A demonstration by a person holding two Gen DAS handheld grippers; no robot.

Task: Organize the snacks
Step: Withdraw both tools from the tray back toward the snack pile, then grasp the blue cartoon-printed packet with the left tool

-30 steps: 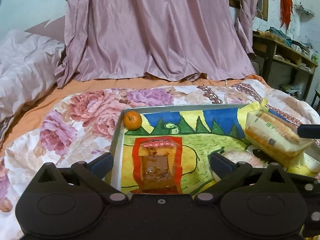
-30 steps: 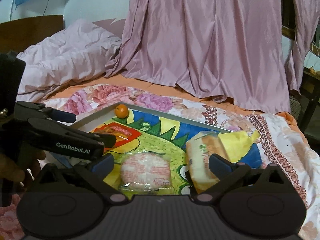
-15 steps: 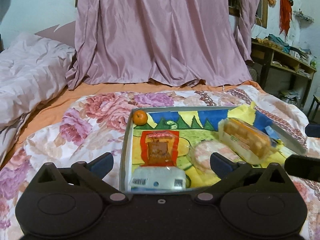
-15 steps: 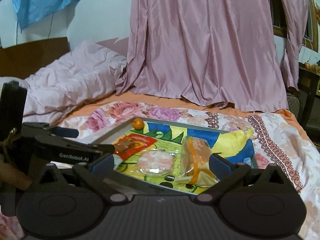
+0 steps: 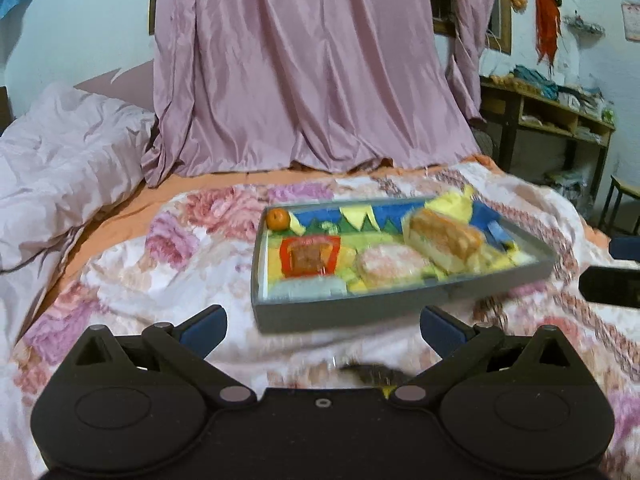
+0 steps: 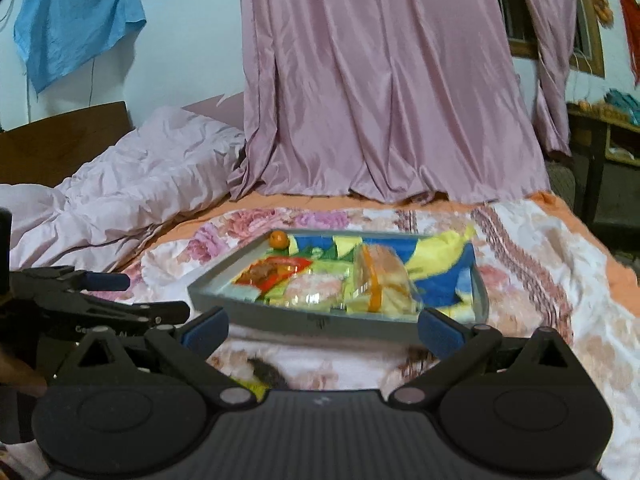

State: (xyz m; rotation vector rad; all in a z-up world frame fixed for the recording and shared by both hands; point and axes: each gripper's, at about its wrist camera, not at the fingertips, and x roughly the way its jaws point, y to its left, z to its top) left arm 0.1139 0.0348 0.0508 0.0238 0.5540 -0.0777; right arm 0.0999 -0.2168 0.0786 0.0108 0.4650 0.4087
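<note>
A grey tray [image 5: 360, 312] [image 6: 304, 322] with a painted bottom lies on the floral bedspread. Inside it are a small orange [image 5: 278, 219] [image 6: 279, 239] in the far left corner, a red snack packet [image 5: 310, 256] [image 6: 276, 270], a round pink wrapped cake [image 5: 386, 266] [image 6: 316, 290], a clear bag of bread [image 5: 444, 238] [image 6: 382, 280] and a pale packet [image 5: 308, 289] at the near left. My left gripper [image 5: 322, 328] hangs open in front of the tray, holding nothing. My right gripper [image 6: 322, 328] is open too, just short of the tray's near wall.
The floral bedspread [image 5: 168, 280] covers the bed, with a crumpled pink quilt [image 5: 52, 152] at the left and a pink curtain [image 5: 312, 64] behind. A wooden shelf unit [image 5: 552, 128] stands at the right. A small dark object [image 6: 266, 372] lies on the spread near me.
Both grippers have pulled back and up from over the tray. The tray now lies farther off, whole in view. Both stayed open.
</note>
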